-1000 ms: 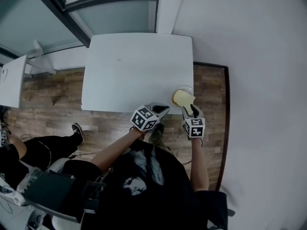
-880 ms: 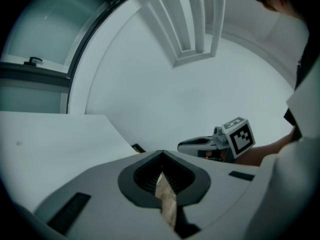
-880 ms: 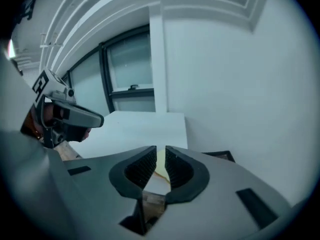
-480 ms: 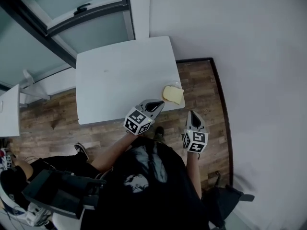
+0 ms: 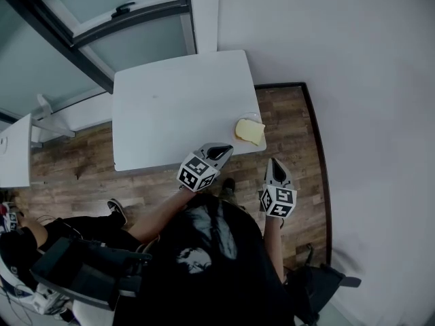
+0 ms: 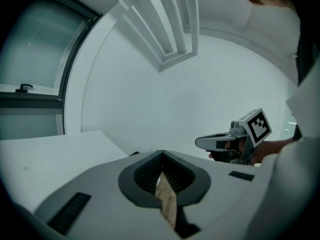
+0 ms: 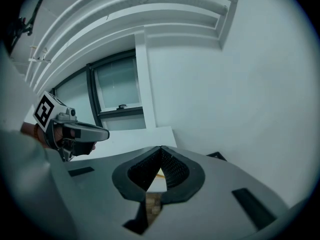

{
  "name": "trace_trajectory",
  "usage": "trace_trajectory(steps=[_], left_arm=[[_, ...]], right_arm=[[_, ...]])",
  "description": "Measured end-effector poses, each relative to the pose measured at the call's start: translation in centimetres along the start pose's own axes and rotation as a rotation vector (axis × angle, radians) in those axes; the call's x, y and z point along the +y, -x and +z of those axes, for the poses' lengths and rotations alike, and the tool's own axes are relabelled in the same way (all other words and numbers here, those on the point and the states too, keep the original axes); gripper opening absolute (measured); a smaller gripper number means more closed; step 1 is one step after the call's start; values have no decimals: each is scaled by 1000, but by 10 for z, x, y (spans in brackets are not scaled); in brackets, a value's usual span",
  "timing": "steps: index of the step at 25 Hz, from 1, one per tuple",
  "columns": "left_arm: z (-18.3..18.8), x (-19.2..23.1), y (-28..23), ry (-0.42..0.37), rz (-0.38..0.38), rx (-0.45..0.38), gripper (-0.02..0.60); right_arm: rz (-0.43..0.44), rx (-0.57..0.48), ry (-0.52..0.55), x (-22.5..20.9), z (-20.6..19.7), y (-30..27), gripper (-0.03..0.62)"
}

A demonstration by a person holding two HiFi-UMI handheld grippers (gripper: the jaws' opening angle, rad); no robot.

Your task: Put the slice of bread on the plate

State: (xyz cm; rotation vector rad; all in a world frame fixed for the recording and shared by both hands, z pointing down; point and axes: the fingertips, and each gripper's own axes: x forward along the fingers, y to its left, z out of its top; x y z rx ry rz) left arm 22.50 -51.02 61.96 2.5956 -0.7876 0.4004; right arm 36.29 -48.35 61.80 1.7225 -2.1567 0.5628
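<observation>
The slice of bread (image 5: 249,132), pale yellow with a darker crust, lies flat on a small white plate (image 5: 253,117) at the near right corner of the white table (image 5: 177,107). Only the plate's far rim shows faintly. My left gripper (image 5: 228,147) hovers over the table's near edge, left of the bread, its jaws shut and empty (image 6: 161,152). My right gripper (image 5: 273,160) is held off the table over the wooden floor, short of the bread, with its jaws shut on nothing (image 7: 161,147). Each gripper shows in the other's view: the right gripper (image 6: 232,142) and the left gripper (image 7: 75,132).
A window with a dark frame (image 5: 102,26) runs behind the table. A grey wall (image 5: 353,80) bounds the right side, with wooden floor (image 5: 299,134) between it and the table. A second white table (image 5: 13,151) stands at far left, beside a seated person's legs (image 5: 61,229).
My right gripper has let go of the bread, drawn back off the table and shut. The bread stays on the plate. The left gripper has risen slightly.
</observation>
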Motion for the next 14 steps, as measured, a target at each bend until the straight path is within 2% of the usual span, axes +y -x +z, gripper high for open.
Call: trace_trajectory(steps=[14], left_arm=[[1, -4, 4, 3, -4, -10, 3]], right_arm=[[34, -11, 1, 7, 3, 4, 9]])
